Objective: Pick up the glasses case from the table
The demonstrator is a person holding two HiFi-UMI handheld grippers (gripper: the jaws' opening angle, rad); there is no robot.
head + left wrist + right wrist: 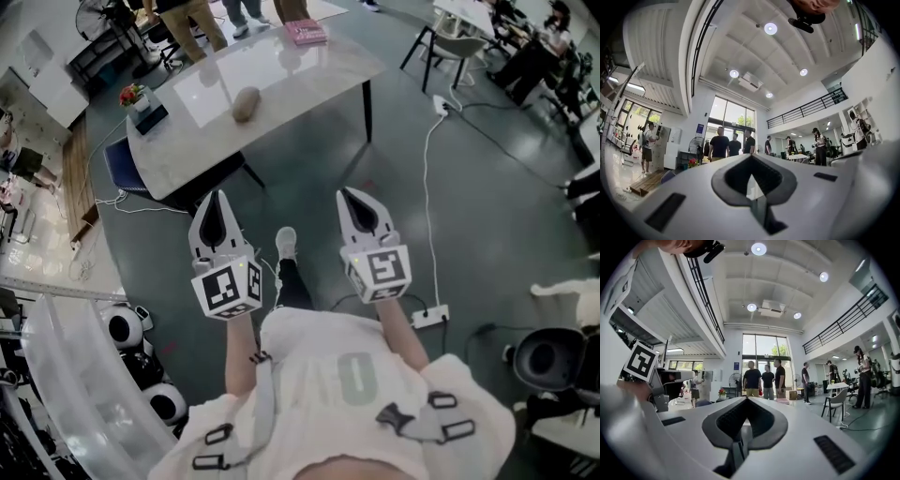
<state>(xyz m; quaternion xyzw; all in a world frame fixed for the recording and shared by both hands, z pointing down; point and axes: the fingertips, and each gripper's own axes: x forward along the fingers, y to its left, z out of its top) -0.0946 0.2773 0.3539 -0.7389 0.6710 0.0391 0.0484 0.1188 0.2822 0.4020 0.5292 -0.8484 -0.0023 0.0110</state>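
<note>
The glasses case (247, 104), a brown oval, lies on the pale tabletop (309, 80) across the floor from me. Both grippers are held level at waist height, well short of the table and pointing toward it. My left gripper (217, 197) is shut with nothing in it, and its jaws meet at the tip in the left gripper view (751, 157). My right gripper (350, 193) is also shut and empty, with its jaws closed together in the right gripper view (746, 400). The case itself is hidden behind the jaws in both gripper views.
A pink book (307, 33) lies at the table's far edge, and a flower pot (134, 96) stands at its left end. A blue chair (120, 166) sits by that end. A white cable runs to a power strip (430, 316) on the floor. Several people (764, 377) stand beyond the table.
</note>
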